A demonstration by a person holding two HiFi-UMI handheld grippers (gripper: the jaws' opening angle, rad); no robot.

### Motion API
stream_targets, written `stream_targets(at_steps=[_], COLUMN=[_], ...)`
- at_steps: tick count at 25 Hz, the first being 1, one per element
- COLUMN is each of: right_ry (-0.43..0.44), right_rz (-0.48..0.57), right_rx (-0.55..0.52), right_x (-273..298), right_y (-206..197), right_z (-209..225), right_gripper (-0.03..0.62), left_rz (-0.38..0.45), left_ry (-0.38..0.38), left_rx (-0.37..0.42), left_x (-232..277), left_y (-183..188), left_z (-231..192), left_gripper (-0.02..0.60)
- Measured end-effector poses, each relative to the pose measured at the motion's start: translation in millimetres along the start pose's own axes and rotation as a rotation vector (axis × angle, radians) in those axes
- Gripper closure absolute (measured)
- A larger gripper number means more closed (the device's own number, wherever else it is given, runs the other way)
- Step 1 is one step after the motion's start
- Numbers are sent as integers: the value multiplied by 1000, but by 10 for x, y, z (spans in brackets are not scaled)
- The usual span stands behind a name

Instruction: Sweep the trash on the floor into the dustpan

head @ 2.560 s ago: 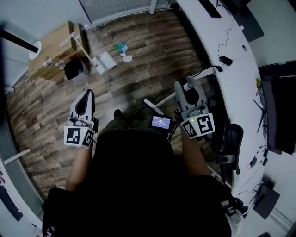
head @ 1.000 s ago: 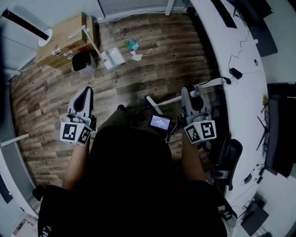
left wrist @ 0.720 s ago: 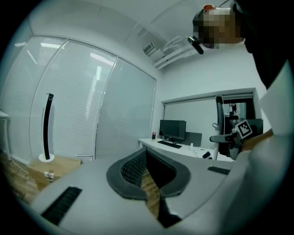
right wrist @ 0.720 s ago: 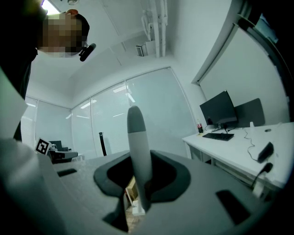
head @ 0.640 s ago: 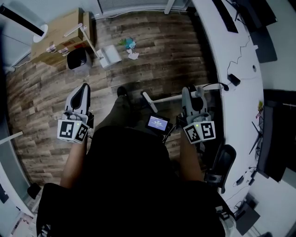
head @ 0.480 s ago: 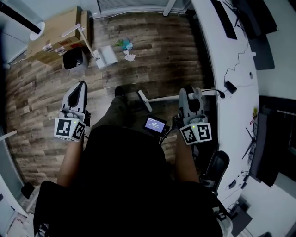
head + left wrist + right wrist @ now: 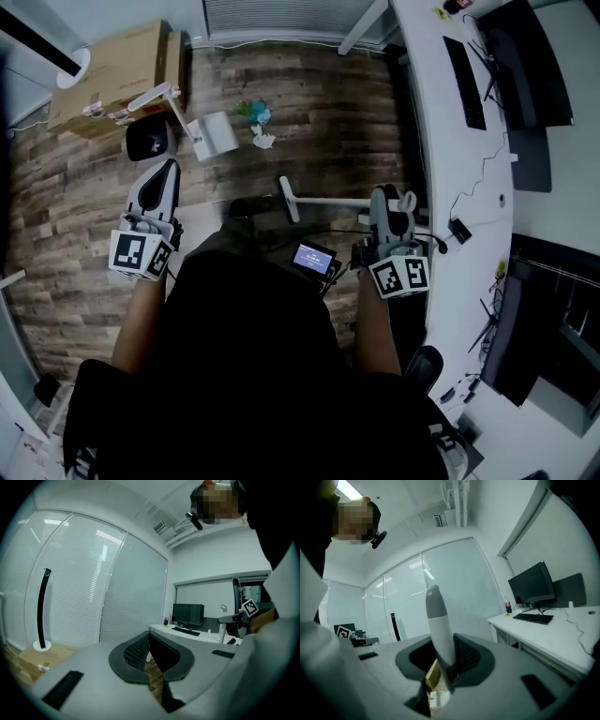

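Head view shows the sweeping not yet begun: the trash (image 7: pixel 263 141), a white scrap and a teal one, lies loose on the floor just beside the dustpan (image 7: pixel 216 134), which sits unheld near the bin (image 7: pixel 148 139) and box (image 7: pixel 112 61). The right gripper (image 7: pixel 386 199) is clamped on the broom (image 7: pixel 328 201), whose head lies well short of the trash; the right gripper view confirms the handle (image 7: pixel 438 620) pinched between the jaws. The left gripper (image 7: pixel 165 178) is closed with nothing in it. Left to do, I judge: reach the trash and sweep it in. No writing is readable: the markers are plain patterns, and the lit screen (image 7: pixel 312 258) and box labels are too small.
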State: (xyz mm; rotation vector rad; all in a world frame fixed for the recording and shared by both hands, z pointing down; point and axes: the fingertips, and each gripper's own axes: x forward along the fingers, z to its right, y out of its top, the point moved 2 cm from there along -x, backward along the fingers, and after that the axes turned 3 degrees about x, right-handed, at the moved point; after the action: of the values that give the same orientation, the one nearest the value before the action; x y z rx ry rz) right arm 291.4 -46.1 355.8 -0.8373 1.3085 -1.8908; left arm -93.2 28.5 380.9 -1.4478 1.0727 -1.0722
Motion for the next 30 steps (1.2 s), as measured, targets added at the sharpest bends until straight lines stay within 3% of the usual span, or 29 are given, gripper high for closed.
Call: stream_targets(at_steps=[10, 20, 25, 27, 30], right_ry=[-20, 30, 81, 91, 114], right_rz=[17, 2, -31, -43, -59], right_rx=[-41, -68, -72, -59, -44], right_x=[1093, 2158, 2667, 2886, 3218], right_y=[329, 553, 528, 536, 557], right_z=[39, 170, 304, 380, 540], right_gripper=[510, 510, 510, 510, 510], left_rz=[3, -97, -274, -394, -638], left_ry=[-25, 33, 42, 9, -89], left_rx=[-5, 49, 180, 267, 402], left_x=[671, 933, 1232, 1375, 1565], left_y=[10, -89, -342, -484, -825], left_z=[-821, -1448, -1748, -1846, -1980], left_gripper=[586, 586, 492, 451, 398])
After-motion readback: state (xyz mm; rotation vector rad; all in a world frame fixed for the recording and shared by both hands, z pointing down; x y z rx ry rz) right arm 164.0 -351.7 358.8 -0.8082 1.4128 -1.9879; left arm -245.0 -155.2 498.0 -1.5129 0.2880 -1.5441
